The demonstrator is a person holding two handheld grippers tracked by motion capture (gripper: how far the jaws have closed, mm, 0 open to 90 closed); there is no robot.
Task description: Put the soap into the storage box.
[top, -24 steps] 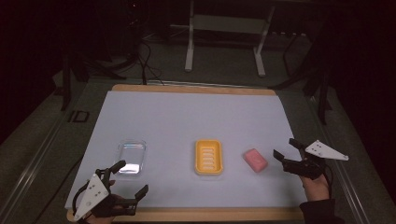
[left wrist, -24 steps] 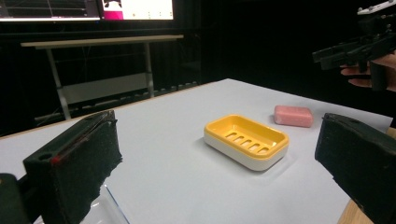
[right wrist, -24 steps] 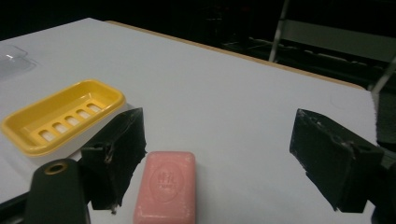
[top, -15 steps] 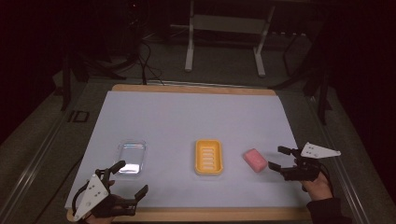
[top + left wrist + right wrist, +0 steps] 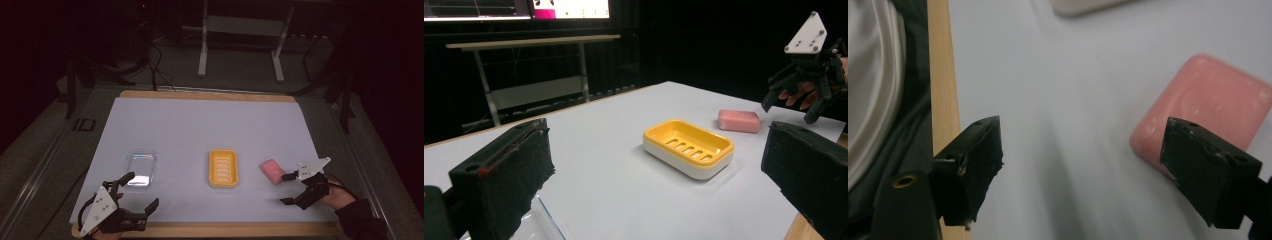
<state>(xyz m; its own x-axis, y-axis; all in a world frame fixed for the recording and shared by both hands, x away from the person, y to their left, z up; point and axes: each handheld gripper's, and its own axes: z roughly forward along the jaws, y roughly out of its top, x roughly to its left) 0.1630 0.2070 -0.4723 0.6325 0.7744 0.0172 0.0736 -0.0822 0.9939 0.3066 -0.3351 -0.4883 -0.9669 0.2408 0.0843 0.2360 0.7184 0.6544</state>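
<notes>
Lying beside right gripper: pink soap.

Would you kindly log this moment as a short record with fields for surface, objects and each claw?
surface: white mat on a wood-edged table
centre: yellow soap dish, empty, ridged floor
right of dish: pink soap bar, flat on the mat
left of dish: clear plastic lid, flat on the mat
left claw: open, holding nothing, near the front edge
right claw: open, beside the soap, one jaw tip close to it, not gripping
</notes>
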